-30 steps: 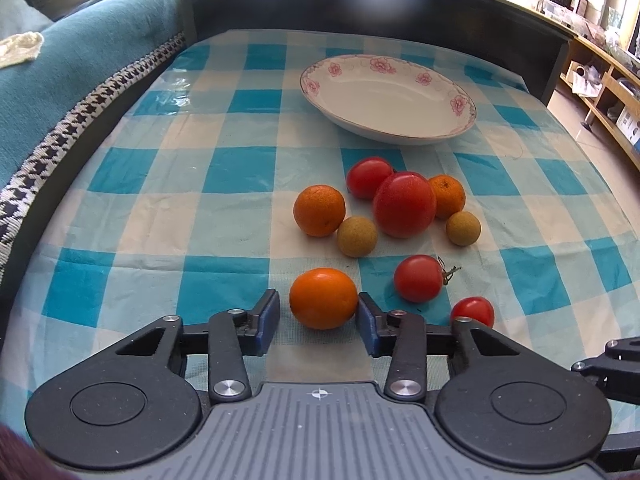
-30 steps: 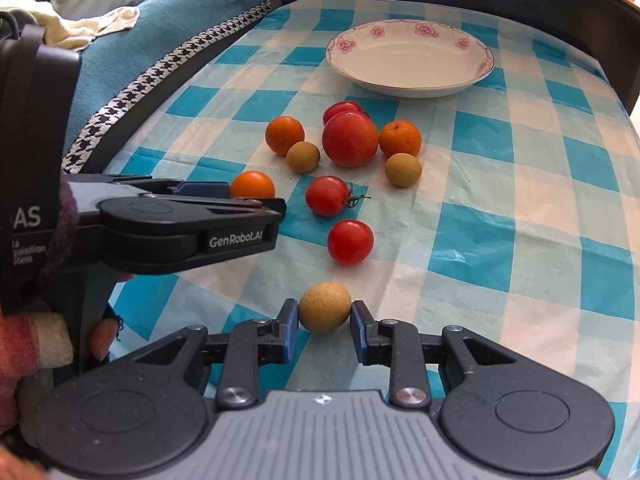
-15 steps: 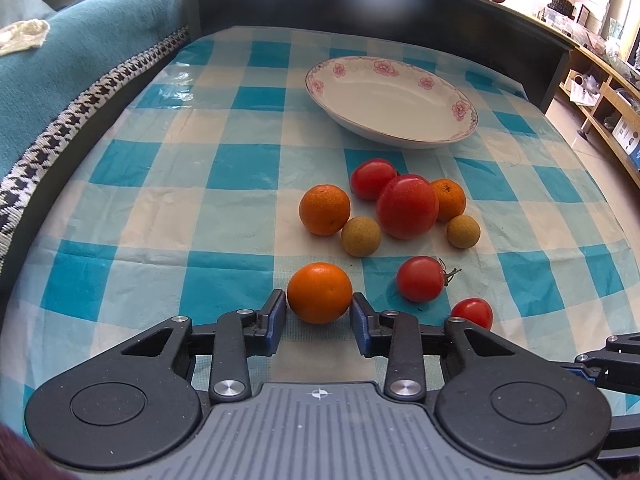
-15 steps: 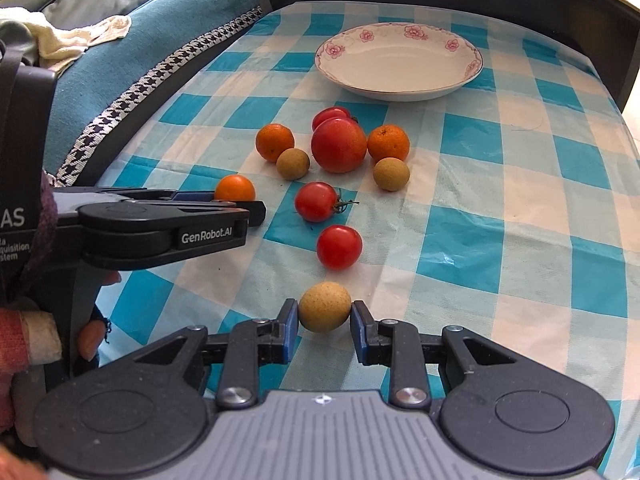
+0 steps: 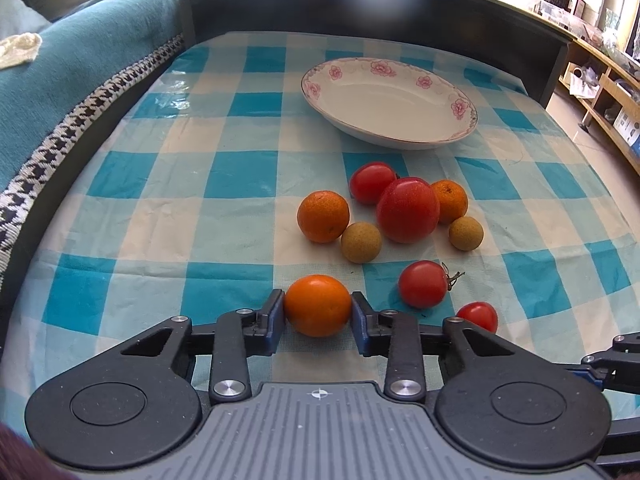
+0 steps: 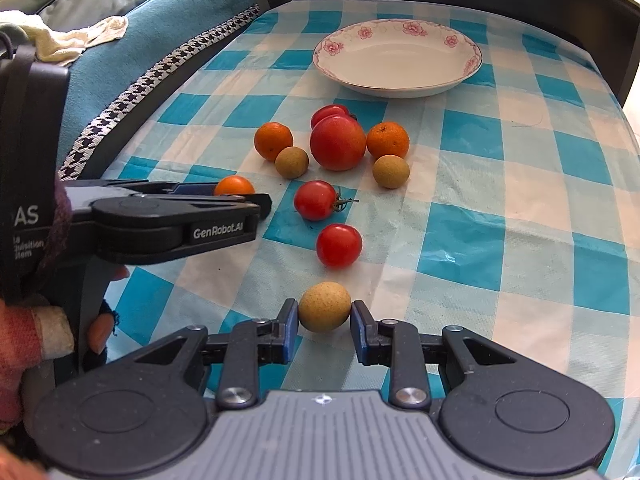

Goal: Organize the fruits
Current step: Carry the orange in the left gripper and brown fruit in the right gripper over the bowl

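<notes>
My left gripper (image 5: 318,316) is shut on an orange (image 5: 318,305) low over the checked cloth; the orange also shows in the right wrist view (image 6: 234,185). My right gripper (image 6: 324,318) is shut on a tan longan (image 6: 325,306). A white flowered plate (image 5: 460,130), empty, stands at the far side and also shows in the right wrist view (image 6: 400,88). Between plate and grippers lie a big tomato (image 5: 407,210), two oranges (image 5: 323,216), two longans (image 5: 361,242) and smaller tomatoes (image 5: 423,283).
The blue-and-white checked tablecloth (image 5: 224,176) covers the table. A dark raised rail (image 5: 360,4) runs along the far edge. A teal sofa with a houndstooth border (image 5: 60,80) lies to the left. Wooden shelves (image 5: 608,92) stand at the right.
My left gripper's jaws have closed onto the orange. The right gripper has stayed shut on the longan. Both grippers have shifted slightly over the cloth.
</notes>
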